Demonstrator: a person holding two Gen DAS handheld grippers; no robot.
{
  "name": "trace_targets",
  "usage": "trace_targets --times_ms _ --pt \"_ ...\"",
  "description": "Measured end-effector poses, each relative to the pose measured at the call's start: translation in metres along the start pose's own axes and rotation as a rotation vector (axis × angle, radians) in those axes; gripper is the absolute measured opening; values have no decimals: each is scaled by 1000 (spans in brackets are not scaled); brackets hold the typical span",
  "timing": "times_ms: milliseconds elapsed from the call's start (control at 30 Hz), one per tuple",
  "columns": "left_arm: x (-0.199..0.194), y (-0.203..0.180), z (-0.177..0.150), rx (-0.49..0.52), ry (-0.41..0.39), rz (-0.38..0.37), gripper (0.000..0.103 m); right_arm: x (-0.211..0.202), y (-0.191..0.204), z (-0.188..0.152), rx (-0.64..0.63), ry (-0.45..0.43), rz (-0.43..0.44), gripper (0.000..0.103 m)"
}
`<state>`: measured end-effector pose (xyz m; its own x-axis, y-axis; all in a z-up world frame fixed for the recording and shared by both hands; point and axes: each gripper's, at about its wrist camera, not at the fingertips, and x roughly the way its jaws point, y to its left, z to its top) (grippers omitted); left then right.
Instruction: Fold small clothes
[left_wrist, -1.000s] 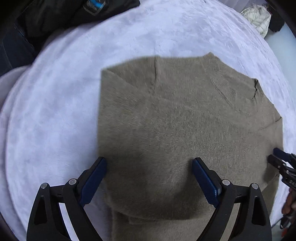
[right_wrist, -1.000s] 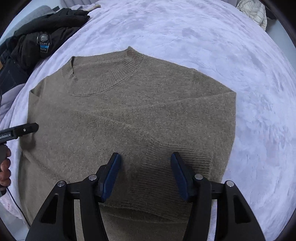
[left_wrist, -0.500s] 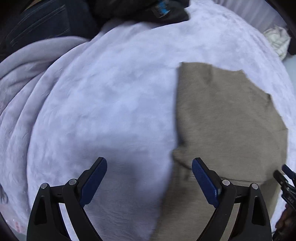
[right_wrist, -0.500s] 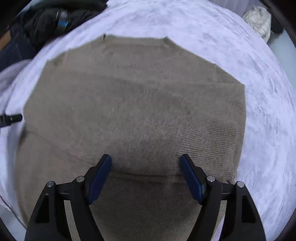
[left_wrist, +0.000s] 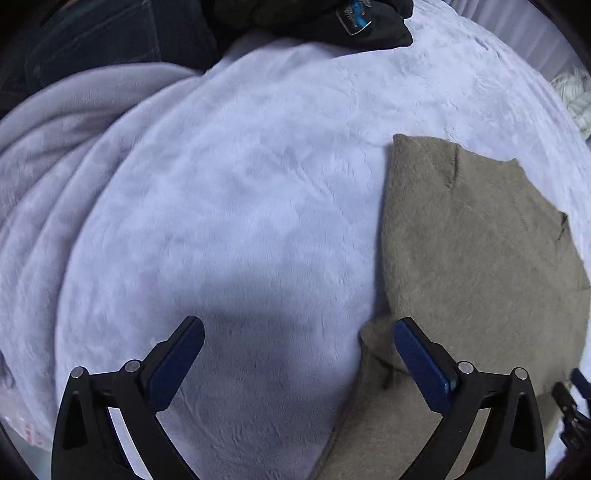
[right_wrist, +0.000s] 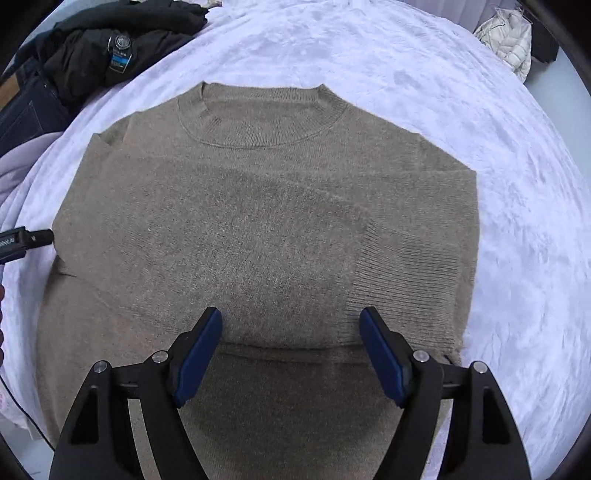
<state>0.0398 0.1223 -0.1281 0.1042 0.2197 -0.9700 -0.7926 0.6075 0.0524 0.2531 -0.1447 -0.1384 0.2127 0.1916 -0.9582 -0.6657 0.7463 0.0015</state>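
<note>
Right wrist view: a pale lilac plush blanket covers the surface. A taupe knit sweater lies flat at its centre, neck away, sleeves folded across the body. Black clothing sits far left. The right gripper hovers over the hem, jaws spread, empty. The left gripper – jaws opening, nothing between – straddles the sweater's left edge.

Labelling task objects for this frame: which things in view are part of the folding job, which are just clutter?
Job:
- brown sweater, sleeves folded in, flat on the white blanket
- left gripper, opening, nothing between its fingers
- right gripper, open above the sweater

Lying about:
- black jacket
- jeans
- white padded garment
</note>
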Motion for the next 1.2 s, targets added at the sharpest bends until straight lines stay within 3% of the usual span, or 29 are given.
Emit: trace_targets --times_ms 67,133,233,300,333,433,533,600,667,733,800,900,967,1067,1133,1200 --pt "23 -10 10 50 43 96 103 0 2 -3 -3 4 -1 79" --pt "35 -10 21 56 88 119 103 1 1 -2 -12 12 -9 80" --pt "0 -6 32 -10 -5 -17 103 -12 2 1 -22 -20 -21 80" --pt "-13 -14 30 17 -32 -108 103 -21 -2 -8 -21 -39 -19 80" --pt "-11 -26 28 72 -27 -115 103 -21 -3 -7 -18 -35 -18 80" --pt "30 -53 21 199 40 82 103 -13 -4 -7 -11 -6 -14 80" --pt "26 -28 38 34 73 -24 103 -17 -5 -5 -8 -8 -13 80" --pt "4 -26 51 8 -18 -71 103 -23 -8 -4 -12 -31 -15 80" --pt "-6 -39 66 33 -46 -146 103 -24 -12 -2 -3 -37 -5 80" --pt "6 -61 76 75 -28 -103 103 -14 -15 4 7 -15 9 80" --pt "49 -82 90 129 53 48 103 0 -18 13 6 12 31 80" --pt "60 -77 112 34 97 22 103 31 -32 33 27 47 -31 79" --pt "34 -72 118 -14 41 -14 103 32 -43 46 74 53 -26 79" --pt "-9 -84 95 24 -47 -139 103 7 -53 51 129 -8 -30 80" --pt "-20 -103 63 118 -41 -209 103 -5 -51 42 146 -19 -17 80" --pt "-18 -131 29 252 -29 -232 103 -10 -41 25 143 -9 -4 80"
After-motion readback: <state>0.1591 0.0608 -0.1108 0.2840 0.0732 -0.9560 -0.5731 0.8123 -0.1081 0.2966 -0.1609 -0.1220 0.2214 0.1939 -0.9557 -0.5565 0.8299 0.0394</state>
